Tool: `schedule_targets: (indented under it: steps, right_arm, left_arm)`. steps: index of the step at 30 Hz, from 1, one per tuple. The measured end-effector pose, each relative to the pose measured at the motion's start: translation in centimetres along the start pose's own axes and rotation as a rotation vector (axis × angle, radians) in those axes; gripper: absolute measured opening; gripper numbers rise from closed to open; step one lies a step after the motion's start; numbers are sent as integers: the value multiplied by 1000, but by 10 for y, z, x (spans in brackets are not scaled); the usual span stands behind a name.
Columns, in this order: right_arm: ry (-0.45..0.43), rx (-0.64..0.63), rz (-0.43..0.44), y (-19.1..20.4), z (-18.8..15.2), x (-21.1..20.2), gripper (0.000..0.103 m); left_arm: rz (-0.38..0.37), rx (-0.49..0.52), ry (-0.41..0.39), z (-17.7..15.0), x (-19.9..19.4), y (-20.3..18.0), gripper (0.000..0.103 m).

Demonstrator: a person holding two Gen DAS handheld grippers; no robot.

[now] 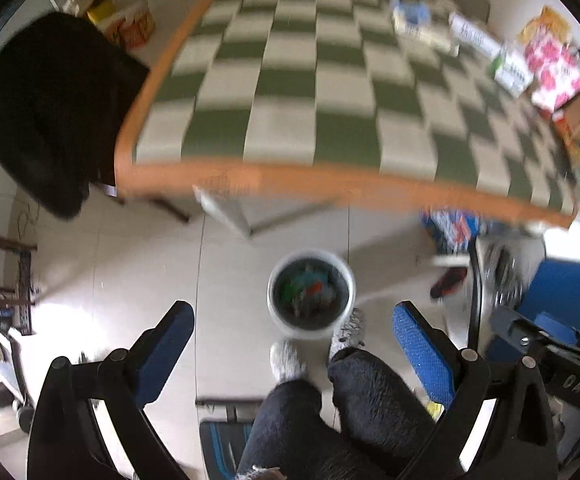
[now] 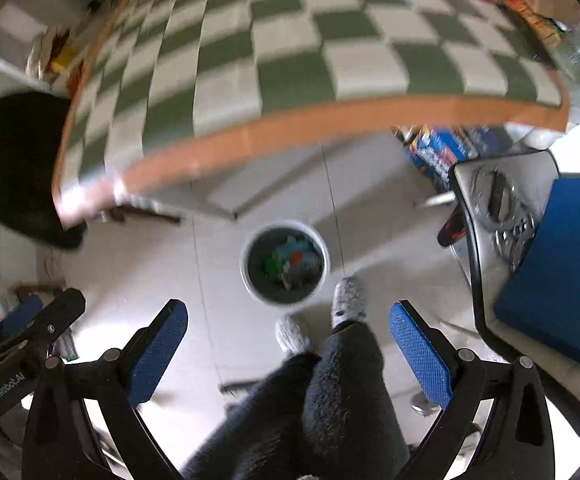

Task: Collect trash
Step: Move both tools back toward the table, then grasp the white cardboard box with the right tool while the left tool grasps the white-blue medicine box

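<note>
1. Jaws on both tools stand wide apart and hold nothing: the left gripper (image 1: 294, 344) and the right gripper (image 2: 287, 338) each hang above the person's knees and grey slippers, blue pads facing inward.
2. Just beyond the slippers, a white trash bin (image 1: 311, 293) (image 2: 284, 262) stands on the pale floor tiles. Inside lie crumpled scraps in green, red and blue; the trash gathered so far appears to sit there.
3. Farther off, the tabletop (image 1: 290, 92) (image 2: 298, 60), covered in green-and-white checks with an orange rim, is bare through its middle. Packets and boxes (image 1: 502, 56) line its far right side.
4. Handling judgement: such packaging should be light, thin and easily crushed; wrappers may slip, so a pinch across a flat edge or folded corner seems wisest. Cartons are stiffer; take them at a narrow side.
5. Limits: motion blur softens both views. Labels cannot be read, and whether the far-side items are trash or kept goods cannot be told. The bin's depth and lower contents are hidden.
</note>
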State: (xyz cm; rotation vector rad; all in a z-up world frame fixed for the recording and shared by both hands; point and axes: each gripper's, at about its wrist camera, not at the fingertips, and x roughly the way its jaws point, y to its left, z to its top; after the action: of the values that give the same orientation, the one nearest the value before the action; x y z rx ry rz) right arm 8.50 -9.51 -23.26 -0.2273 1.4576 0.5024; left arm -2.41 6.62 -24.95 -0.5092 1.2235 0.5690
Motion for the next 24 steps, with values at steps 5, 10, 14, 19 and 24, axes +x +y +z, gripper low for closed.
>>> schedule_targets:
  steps: [5,10,14,19,24]
  right_arm:
    - [-105,93,-18,-36,95,-45,102]
    - [-169,170,-55,-96,216,-61,102]
    - [-145,202,-84,-144,325,-49,102]
    - [-59,216,-133,-185,439,-10,102]
    - [12,240,-142,-206,510,39,102]
  left_arm:
    - [14,23,-91,84,-12,-38,102]
    - [12,24,-111,176,4,-79,102]
    - [41,127,-96,249,36,-128,102]
    - [171,462,-85,325,85,-194,102]
    - [219,792,-61,374,136,-240,102]
